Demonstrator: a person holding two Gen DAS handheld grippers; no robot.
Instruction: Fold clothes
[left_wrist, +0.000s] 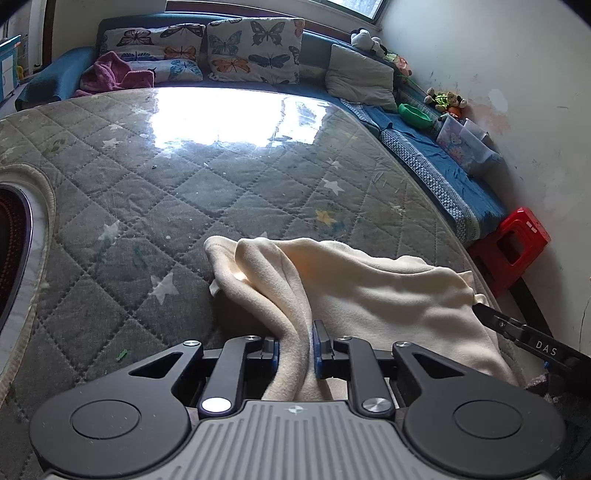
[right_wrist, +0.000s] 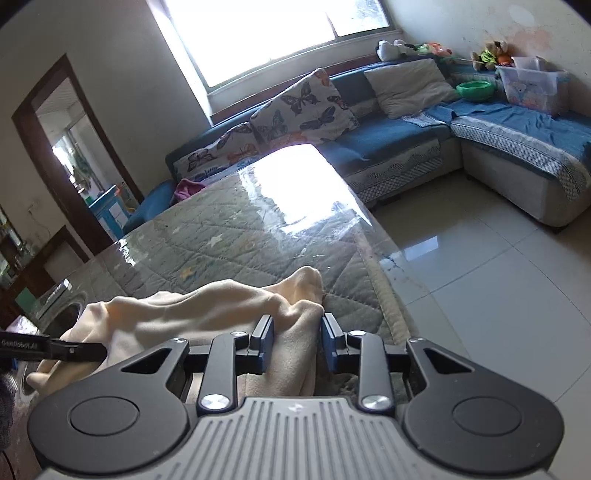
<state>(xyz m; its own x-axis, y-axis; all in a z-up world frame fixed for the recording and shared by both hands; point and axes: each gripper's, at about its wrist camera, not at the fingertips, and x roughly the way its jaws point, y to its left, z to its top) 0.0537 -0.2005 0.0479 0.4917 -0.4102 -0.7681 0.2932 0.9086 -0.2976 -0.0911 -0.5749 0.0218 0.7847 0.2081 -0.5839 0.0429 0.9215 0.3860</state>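
Observation:
A cream fleece garment (left_wrist: 369, 288) lies bunched on the near part of a table covered with a grey quilted star-pattern cloth (left_wrist: 184, 166). My left gripper (left_wrist: 295, 343) is shut on a fold of the garment, which runs between its blue pads. The right gripper's black finger (left_wrist: 517, 328) shows at the garment's right edge. In the right wrist view my right gripper (right_wrist: 297, 339) is shut on another bunched part of the garment (right_wrist: 207, 310), near the table's right edge. The left gripper's finger (right_wrist: 55, 349) reaches in from the left.
A blue corner sofa (right_wrist: 388, 147) with butterfly cushions (left_wrist: 251, 48) and a purple cloth (left_wrist: 110, 74) stands behind the table. A red plastic stool (left_wrist: 513, 243) sits by the wall on the right. White tiled floor (right_wrist: 480, 258) lies right of the table. A dark round appliance (left_wrist: 14, 240) sits at the left.

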